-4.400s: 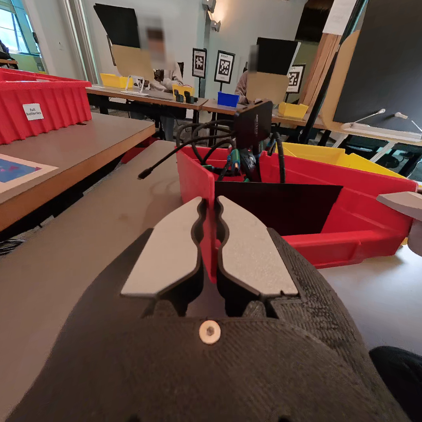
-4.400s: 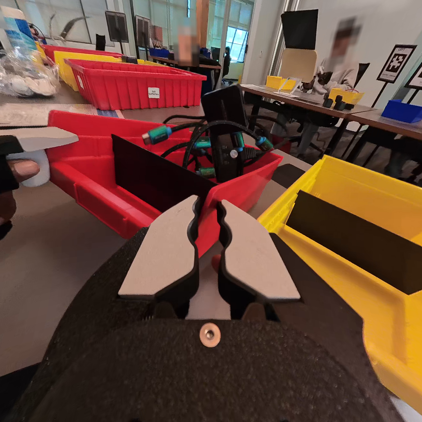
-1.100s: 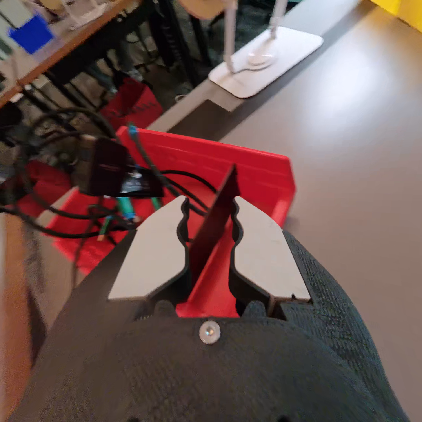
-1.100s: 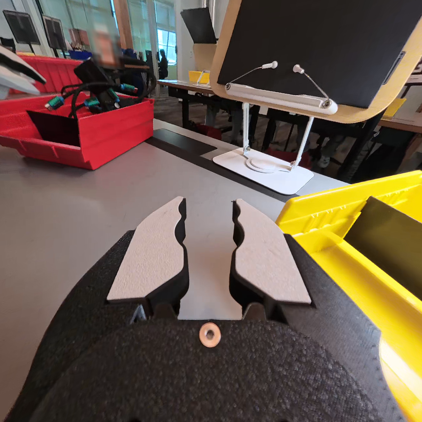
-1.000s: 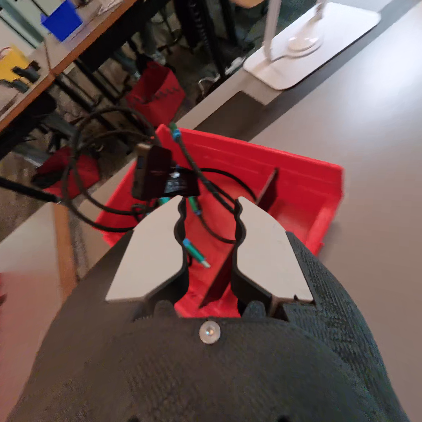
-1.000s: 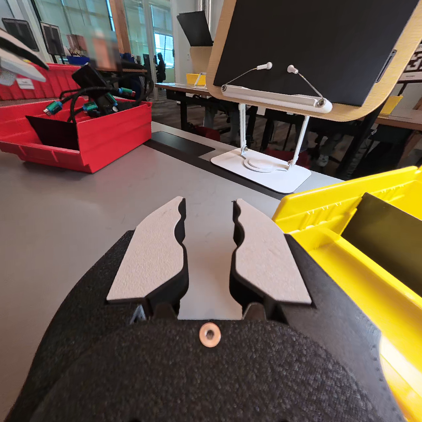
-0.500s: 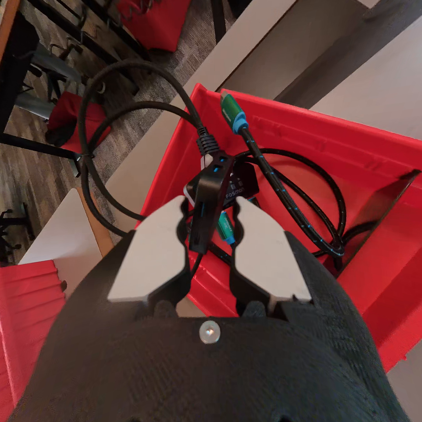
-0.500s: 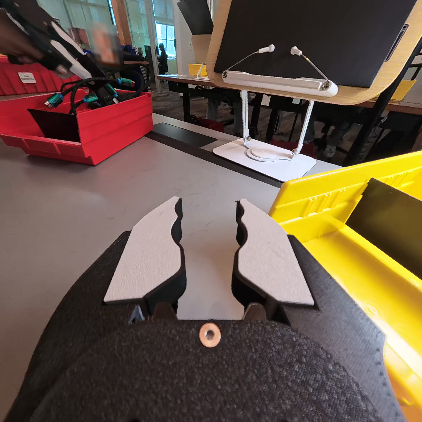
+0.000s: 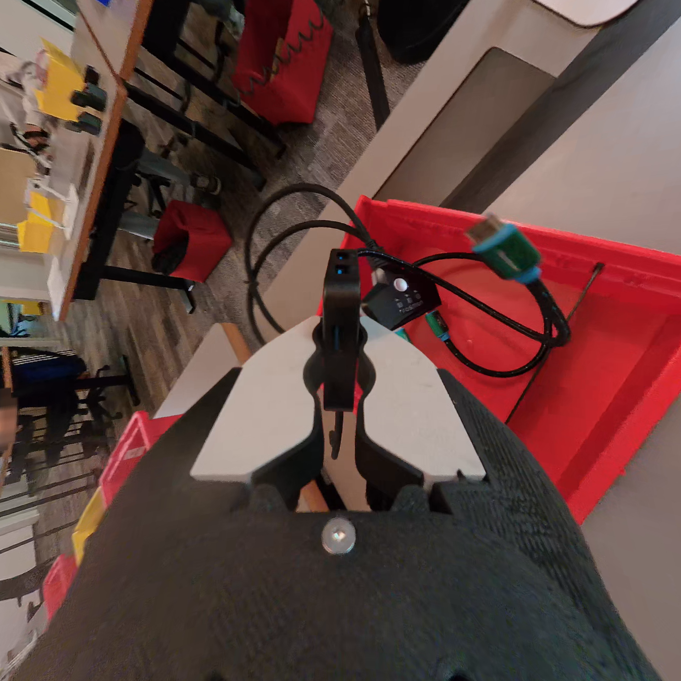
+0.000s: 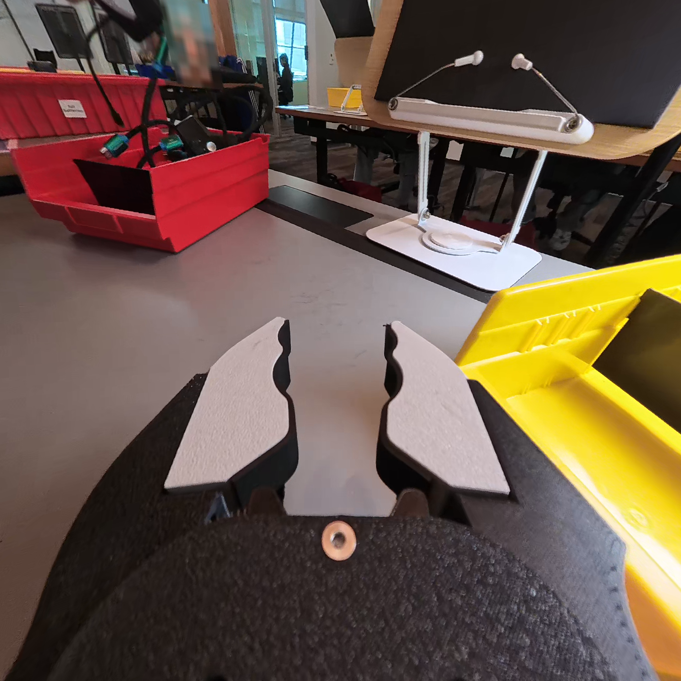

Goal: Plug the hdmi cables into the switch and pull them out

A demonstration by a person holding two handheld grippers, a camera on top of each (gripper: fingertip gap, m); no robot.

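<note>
My left gripper (image 9: pixel 339 324) is shut on a flat black box with blue ports (image 9: pixel 341 294), held edge-on above the red bin (image 9: pixel 608 387). Black cables (image 9: pixel 258 258) trail from the box. A second small black box with a white button (image 9: pixel 400 300) lies in the bin among black HDMI cables. One green and blue plug (image 9: pixel 505 250) sticks up, and another (image 9: pixel 436 326) lies lower. My right gripper (image 10: pixel 336 328) is open and empty, low over the grey table. From there the red bin (image 10: pixel 206 199) stands far left, with the button box (image 10: pixel 195 138) in it.
A yellow bin (image 10: pixel 552 317) with a black divider is close on the right of my right gripper. A white stand (image 10: pixel 460 254) holding a black board is at the table's far edge. A large red crate (image 10: pixel 44 99) stands behind the red bin. Other tables and chairs lie beyond. There is about 50 cm between the tips of the two grippers.
My left gripper has closed on the flat black box and raised it out of the red bin, cables trailing. My right gripper stays open over the table and has hardly moved.
</note>
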